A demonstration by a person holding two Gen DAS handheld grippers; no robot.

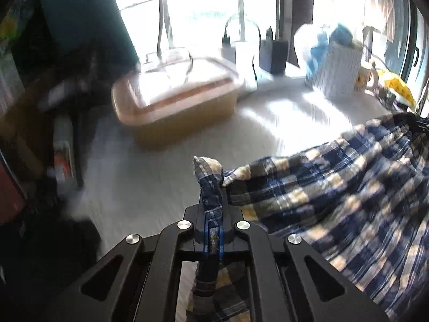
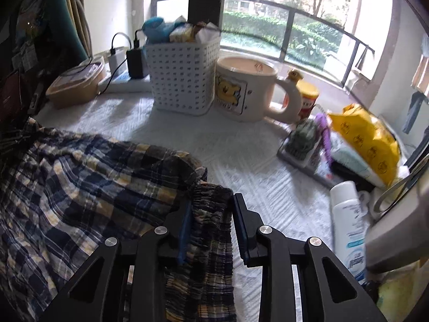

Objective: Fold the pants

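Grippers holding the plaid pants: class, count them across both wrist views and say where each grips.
2. The left gripper is clamped on a bunched corner of the plaid pants. The right gripper has the gathered elastic waistband between its fingers. None seems hidden.

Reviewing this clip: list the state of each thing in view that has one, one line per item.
Left hand-held gripper: shut on plaid pants, corner pinched.
Right hand-held gripper: jaws partly apart, bunched waistband between them; grip unclear.
Plaid pants: rumpled, not yet folded.
Lidded container: closed.
White basket: upright, full.
Mug: upright.
White bottle: lying down.
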